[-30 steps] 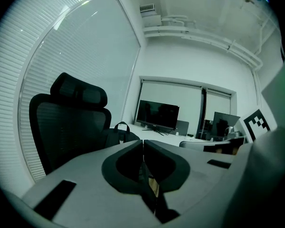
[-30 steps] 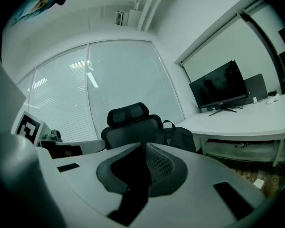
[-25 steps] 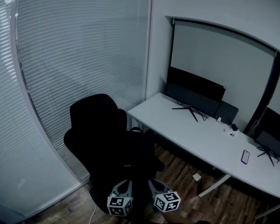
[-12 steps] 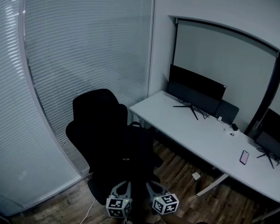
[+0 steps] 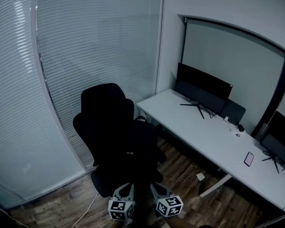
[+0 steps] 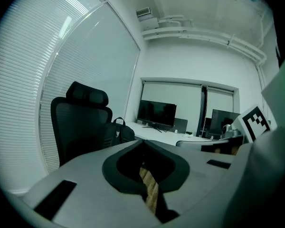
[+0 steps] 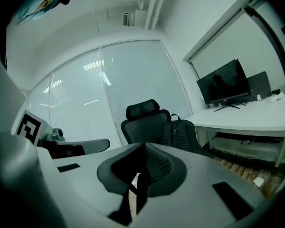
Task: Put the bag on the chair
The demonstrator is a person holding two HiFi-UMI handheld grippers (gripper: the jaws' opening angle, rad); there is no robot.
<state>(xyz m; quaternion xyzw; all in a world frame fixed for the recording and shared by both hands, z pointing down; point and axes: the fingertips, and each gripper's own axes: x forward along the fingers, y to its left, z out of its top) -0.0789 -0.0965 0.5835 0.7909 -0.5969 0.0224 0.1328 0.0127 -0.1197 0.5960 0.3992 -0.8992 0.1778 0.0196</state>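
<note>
A black backpack (image 5: 141,145) stands upright on the seat of a black office chair (image 5: 103,120), leaning against its backrest. The left gripper view shows the chair (image 6: 78,122) with the backpack (image 6: 118,133) beside its backrest. The right gripper view has the same chair (image 7: 145,121) and backpack (image 7: 183,132). My left gripper (image 5: 125,188) is at the bottom of the head view, just short of the seat's front, shut and empty. My right gripper (image 5: 157,188) is beside it; its jaws are closing down to a thin slit with nothing between them. Neither touches the bag.
A long white desk (image 5: 204,139) runs along the right wall with a dark monitor (image 5: 203,87) and a phone (image 5: 249,159) on it. Slatted blinds (image 5: 85,56) cover the glass wall behind the chair. A white cable (image 5: 88,208) lies on the wooden floor.
The head view has shifted, so chair and desk sit a little further right in the picture. Both grippers stay low in front of the chair, holding nothing.
</note>
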